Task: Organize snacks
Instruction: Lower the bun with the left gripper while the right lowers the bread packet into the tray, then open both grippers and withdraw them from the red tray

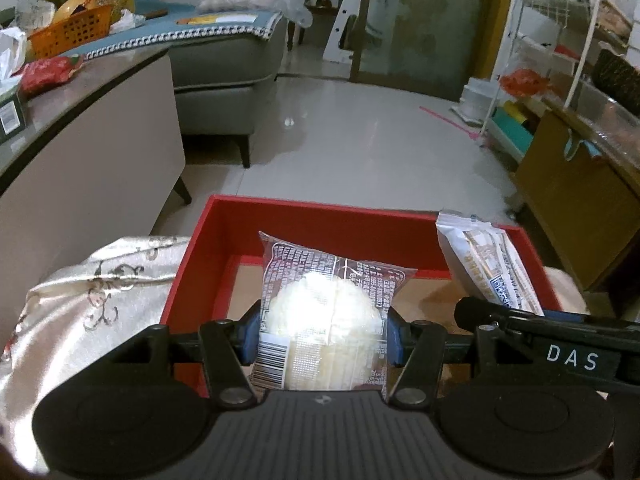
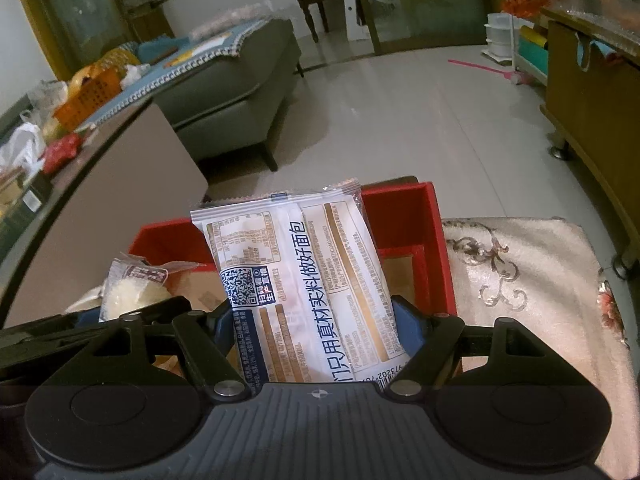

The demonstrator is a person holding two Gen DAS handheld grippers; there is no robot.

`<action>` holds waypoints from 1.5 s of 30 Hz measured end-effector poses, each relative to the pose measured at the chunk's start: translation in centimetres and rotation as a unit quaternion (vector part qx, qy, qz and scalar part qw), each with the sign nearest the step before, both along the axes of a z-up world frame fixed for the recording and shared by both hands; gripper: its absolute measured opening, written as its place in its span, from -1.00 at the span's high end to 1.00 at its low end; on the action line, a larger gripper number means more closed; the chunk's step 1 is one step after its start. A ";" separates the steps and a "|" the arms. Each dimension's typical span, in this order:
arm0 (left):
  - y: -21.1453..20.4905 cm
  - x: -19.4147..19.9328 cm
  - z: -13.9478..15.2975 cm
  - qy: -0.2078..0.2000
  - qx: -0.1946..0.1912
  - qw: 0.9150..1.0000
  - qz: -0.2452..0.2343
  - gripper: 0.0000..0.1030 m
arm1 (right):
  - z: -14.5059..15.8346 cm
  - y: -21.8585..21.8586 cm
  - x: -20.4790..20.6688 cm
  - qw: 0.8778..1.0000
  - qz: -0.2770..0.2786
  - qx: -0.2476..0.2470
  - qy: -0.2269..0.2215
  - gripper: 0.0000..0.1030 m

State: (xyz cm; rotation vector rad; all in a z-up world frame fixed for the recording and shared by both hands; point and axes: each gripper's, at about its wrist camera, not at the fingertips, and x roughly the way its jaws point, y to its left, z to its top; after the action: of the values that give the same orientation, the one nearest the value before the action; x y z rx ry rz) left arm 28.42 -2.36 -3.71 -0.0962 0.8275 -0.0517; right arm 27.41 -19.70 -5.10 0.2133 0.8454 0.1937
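My left gripper [image 1: 322, 336] is shut on a clear packet holding a round white rice cake [image 1: 326, 312], held above the open red box [image 1: 320, 216]. My right gripper [image 2: 316, 320] is shut on a white bread packet [image 2: 300, 272] with blue and gold print, also above the red box [image 2: 436, 216]. The bread packet [image 1: 486, 264] and the right gripper show at the right of the left wrist view. The rice cake packet [image 2: 132, 292] shows at the left of the right wrist view. The box's cardboard floor [image 1: 244, 288] looks bare.
The box rests on a cream embroidered cloth [image 1: 92, 280], also seen in the right wrist view [image 2: 520, 280]. A long table with an orange basket [image 1: 72, 32] and snacks runs along the left. A grey sofa [image 1: 224, 72] stands beyond; a wooden cabinet [image 1: 580, 200] at right.
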 end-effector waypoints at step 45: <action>2.5 -6.2 3.8 -0.016 0.025 1.000 0.010 -0.15 | 4.3 3.0 -4.9 0.996 0.005 -0.075 -0.053 -0.78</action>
State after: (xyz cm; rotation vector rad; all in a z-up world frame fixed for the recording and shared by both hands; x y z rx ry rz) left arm 22.18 0.18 0.06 -0.0575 0.7947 -0.0138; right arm 22.48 -16.71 -0.77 0.0571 0.7522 0.1484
